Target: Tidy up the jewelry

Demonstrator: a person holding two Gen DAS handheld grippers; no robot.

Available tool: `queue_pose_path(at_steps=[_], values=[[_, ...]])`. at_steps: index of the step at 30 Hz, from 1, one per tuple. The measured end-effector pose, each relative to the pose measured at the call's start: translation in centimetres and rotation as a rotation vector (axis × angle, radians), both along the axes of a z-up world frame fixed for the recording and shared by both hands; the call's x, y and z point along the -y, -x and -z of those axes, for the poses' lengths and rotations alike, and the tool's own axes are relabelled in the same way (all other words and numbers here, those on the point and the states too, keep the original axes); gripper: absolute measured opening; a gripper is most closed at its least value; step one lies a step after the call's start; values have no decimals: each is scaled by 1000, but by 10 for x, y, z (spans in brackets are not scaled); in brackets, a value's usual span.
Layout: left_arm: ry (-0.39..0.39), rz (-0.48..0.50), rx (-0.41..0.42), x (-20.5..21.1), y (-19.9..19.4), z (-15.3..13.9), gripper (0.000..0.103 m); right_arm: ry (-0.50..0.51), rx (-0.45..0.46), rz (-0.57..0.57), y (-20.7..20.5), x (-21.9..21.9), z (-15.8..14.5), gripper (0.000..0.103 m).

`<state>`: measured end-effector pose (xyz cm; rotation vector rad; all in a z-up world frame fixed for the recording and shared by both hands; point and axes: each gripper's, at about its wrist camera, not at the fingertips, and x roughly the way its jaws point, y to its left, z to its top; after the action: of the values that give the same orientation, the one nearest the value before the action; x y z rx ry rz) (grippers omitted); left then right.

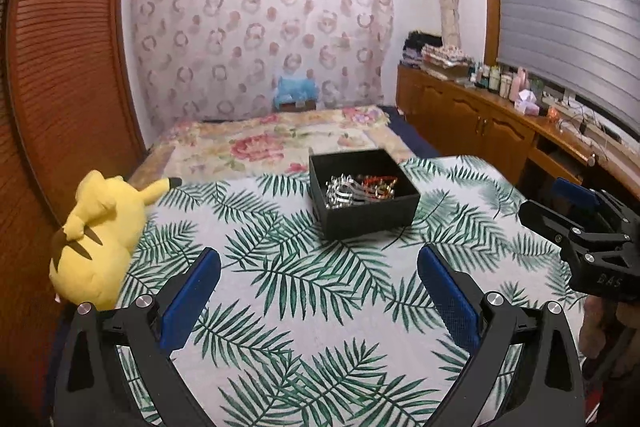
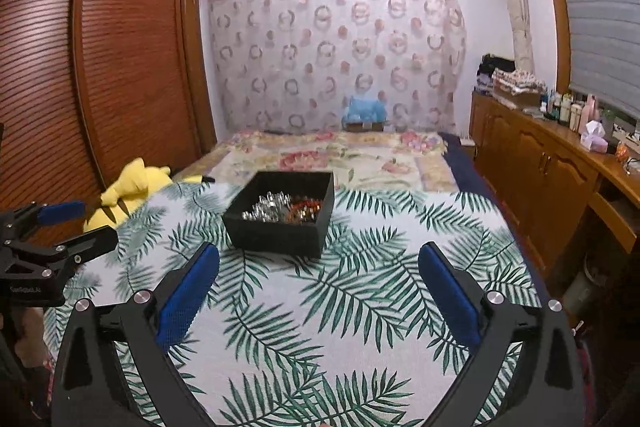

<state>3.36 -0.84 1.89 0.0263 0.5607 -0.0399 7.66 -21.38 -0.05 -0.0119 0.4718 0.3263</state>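
Note:
A black open box (image 1: pixel 370 217) stands on the palm-leaf cloth (image 1: pixel 280 299); it holds a heap of silver and red-orange jewelry (image 1: pixel 360 190). The box also shows in the right wrist view (image 2: pixel 276 235), with the jewelry (image 2: pixel 284 209) inside. My left gripper (image 1: pixel 319 259) is open and empty, held back from the box above the cloth. My right gripper (image 2: pixel 319 257) is open and empty, also short of the box. The right gripper shows at the right edge of the left wrist view (image 1: pixel 560 199); the left gripper shows at the left edge of the right wrist view (image 2: pixel 88 223).
A yellow plush toy (image 1: pixel 100 239) lies at the cloth's left edge, by a brown louvred wardrobe (image 1: pixel 60 87). A floral bedspread (image 1: pixel 260 143) lies beyond the box. A wooden cabinet (image 1: pixel 480 119) with bottles runs along the right wall.

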Motion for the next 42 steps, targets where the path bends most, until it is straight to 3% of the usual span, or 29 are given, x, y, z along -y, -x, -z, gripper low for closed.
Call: queue_pose_path(at_steps=[7, 42], values=[[3, 2, 33, 4, 14, -13, 95, -17, 39, -4, 15, 3, -15, 100], [3, 1, 35, 6, 15, -14, 95, -13, 33, -4, 17, 2, -14, 100]])
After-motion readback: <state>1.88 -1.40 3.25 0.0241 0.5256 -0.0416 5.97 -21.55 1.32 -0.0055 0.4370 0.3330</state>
